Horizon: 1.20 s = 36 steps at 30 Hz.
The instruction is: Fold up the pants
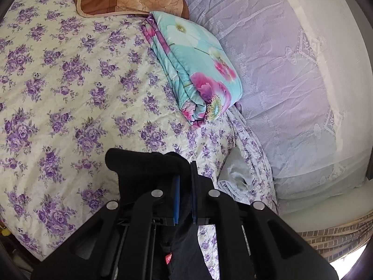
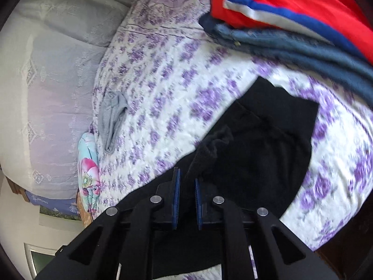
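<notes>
Both my grippers on the black pants, over the flowered bed

My left gripper (image 1: 185, 175) pinches a fold of the black pants (image 2: 263, 144), cloth bunched at its tips. My right gripper (image 2: 186, 179) has fabric between its pads, narrowly parted; I cannot tell whether it grips. The pants lie near me on the purple-flowered sheet (image 1: 70, 88), a folded quilt (image 1: 198, 70) far right.
</notes>
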Tool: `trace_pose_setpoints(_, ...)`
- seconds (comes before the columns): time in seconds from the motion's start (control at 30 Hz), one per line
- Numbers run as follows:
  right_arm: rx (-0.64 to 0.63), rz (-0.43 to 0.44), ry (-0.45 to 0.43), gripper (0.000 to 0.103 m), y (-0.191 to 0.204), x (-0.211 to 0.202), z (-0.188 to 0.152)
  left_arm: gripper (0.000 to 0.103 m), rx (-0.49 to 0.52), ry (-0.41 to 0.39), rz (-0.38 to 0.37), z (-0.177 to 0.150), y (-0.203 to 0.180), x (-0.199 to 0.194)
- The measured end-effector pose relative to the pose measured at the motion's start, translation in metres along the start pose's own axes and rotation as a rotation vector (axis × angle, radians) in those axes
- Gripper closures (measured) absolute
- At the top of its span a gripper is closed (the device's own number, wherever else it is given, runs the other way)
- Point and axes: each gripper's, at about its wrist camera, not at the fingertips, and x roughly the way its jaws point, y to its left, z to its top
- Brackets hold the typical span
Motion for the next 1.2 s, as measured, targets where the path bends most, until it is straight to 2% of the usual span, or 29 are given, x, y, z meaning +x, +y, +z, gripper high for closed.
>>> trace_pose_setpoints(0.13, -0.068, 0.029, -0.064, 0.092, 0.035, 0.008, 0.055, 0.096, 0.048, 0.021, 0.003, 0.010, -0.026, 0.025)
trace_pose_setpoints(0.17, -0.084, 0.032, -0.077, 0.096, 0.043, 0.015, 0.070, 0.096, 0.058, 0.027, 0.003, 0.015, -0.034, 0.038)
trace_pose_setpoints(0.27, -0.133, 0.006, -0.162, 0.099, 0.068, 0.051, 0.114, 0.096, 0.070, 0.046, 0.011, 0.036, -0.056, 0.101)
trace_pose_setpoints(0.3, -0.165, -0.028, -0.203, 0.098, 0.076, 0.067, 0.124, 0.096, 0.094, 0.072, 0.014, 0.043, -0.060, 0.131)
trace_pose_setpoints(0.33, -0.219, -0.106, -0.229, 0.095, 0.084, 0.085, 0.131, 0.095, 0.080, 0.075, 0.046, 0.047, -0.058, 0.154)
trace_pose_setpoints(0.37, -0.233, -0.157, -0.228, 0.095, 0.089, 0.100, 0.135, 0.090, 0.044, 0.092, 0.088, 0.046, -0.052, 0.171)
trace_pose_setpoints(0.4, -0.209, -0.165, -0.208, 0.095, 0.087, 0.107, 0.136, 0.088, 0.023, 0.138, 0.123, 0.043, -0.048, 0.187)
trace_pose_setpoints(0.43, -0.175, -0.129, -0.182, 0.089, 0.086, 0.112, 0.134, 0.087, 0.026, 0.169, 0.122, 0.039, -0.045, 0.194)
trace_pose_setpoints(0.47, -0.168, -0.109, -0.173, 0.079, 0.084, 0.111, 0.127, 0.082, 0.045, 0.193, 0.107, 0.033, -0.045, 0.195)
trace_pose_setpoints(0.5, -0.178, -0.111, -0.177, 0.058, 0.085, 0.108, 0.121, 0.074, 0.073, 0.209, 0.099, 0.027, -0.044, 0.192)
trace_pose_setpoints(0.53, -0.200, -0.128, -0.195, 0.054, 0.086, 0.102, 0.114, 0.054, 0.109, 0.212, 0.109, 0.020, -0.042, 0.184)
trace_pose_setpoints(0.57, -0.225, -0.141, -0.207, 0.054, 0.086, 0.096, 0.108, 0.042, 0.126, 0.206, 0.123, 0.015, -0.039, 0.176)
trace_pose_setpoints(0.6, -0.251, -0.146, -0.201, 0.054, 0.086, 0.091, 0.102, 0.040, 0.138, 0.198, 0.142, 0.009, -0.031, 0.165)
trace_pose_setpoints(0.7, -0.277, -0.169, -0.170, 0.053, 0.079, 0.076, 0.084, 0.040, 0.105, 0.231, 0.161, 0.000, 0.001, 0.142)
trace_pose_setpoints(0.8, -0.254, -0.171, -0.146, 0.046, 0.070, 0.063, 0.067, 0.040, 0.068, 0.250, 0.199, -0.014, 0.040, 0.114)
trace_pose_setpoints(0.9, -0.226, -0.173, -0.139, 0.044, 0.061, 0.055, 0.051, 0.040, 0.031, 0.300, 0.211, -0.037, 0.074, 0.094)
trace_pose_setpoints(1.0, -0.197, -0.165, -0.116, 0.043, 0.053, 0.051, 0.037, 0.040, 0.000, 0.354, 0.180, -0.056, 0.092, 0.095)
trace_pose_setpoints(1.1, -0.184, -0.151, -0.094, 0.043, 0.051, 0.048, 0.025, 0.040, -0.064, 0.418, 0.113, -0.073, 0.108, 0.113)
trace_pose_setpoints(1.2, -0.192, -0.137, -0.098, 0.038, 0.053, 0.036, 0.013, 0.041, -0.054, 0.439, 0.119, -0.096, 0.107, 0.126)
